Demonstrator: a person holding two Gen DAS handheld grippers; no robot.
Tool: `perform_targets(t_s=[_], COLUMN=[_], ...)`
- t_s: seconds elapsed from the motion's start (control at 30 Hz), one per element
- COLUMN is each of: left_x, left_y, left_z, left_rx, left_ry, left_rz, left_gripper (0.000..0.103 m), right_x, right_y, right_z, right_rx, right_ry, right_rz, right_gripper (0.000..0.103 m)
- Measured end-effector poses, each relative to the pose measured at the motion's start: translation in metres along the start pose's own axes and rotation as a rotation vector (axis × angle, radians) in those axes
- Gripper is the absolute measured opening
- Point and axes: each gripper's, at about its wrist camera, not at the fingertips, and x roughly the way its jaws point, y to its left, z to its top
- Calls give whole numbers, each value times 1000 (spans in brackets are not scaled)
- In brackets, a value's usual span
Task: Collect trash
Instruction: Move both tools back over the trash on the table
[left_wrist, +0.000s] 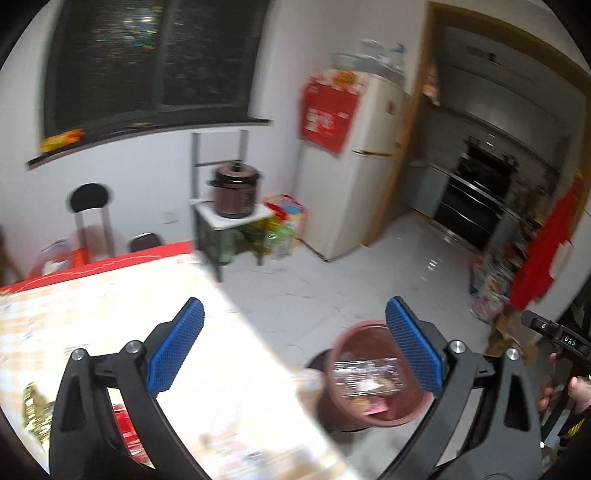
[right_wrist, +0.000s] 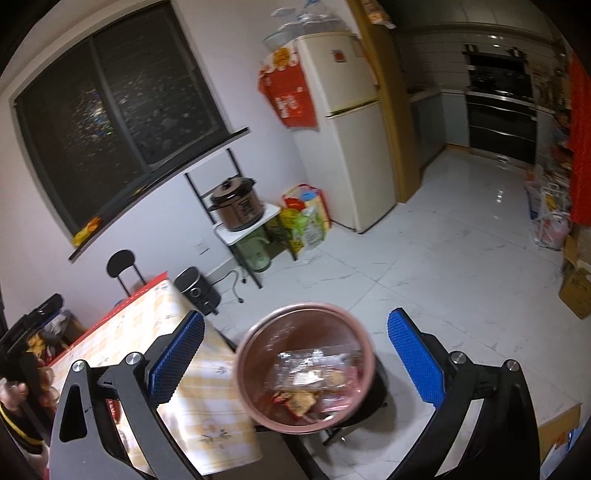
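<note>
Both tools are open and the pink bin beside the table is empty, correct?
Not quite. Both tools, left and right, are open, but the pink bin beside the table already holds wrappers; the right wrist view shows them.

Wrappers (right_wrist: 314, 380) inside pink bin (right_wrist: 255, 332)

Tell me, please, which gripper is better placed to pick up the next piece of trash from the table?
Left, probably. The left gripper hangs open over the table, with red packaging and a gold wrapper just below it. The right gripper, also open and empty, sits above the pink bin, off the table's edge.
</note>
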Motion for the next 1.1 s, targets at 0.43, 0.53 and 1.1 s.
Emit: perform_targets(t_s=[0.43,0.53,1.1], left_x=[-170,-202,-233], left_y=[212,249,322], left_z=[-60,-83,-200], left_rx=[-254,-325,-376], left_ry=[-70,-64,69], left_rz=[395,457,452], left_gripper=[97,97,97], right_x=[29,35,63], right_y=[137,176,374], right_z=[-28,-37,-144], right_rx=[-134,-180,-427], right_ry=[81,107,323], right_rz=[149,184,288], right_gripper=[98,98,98])
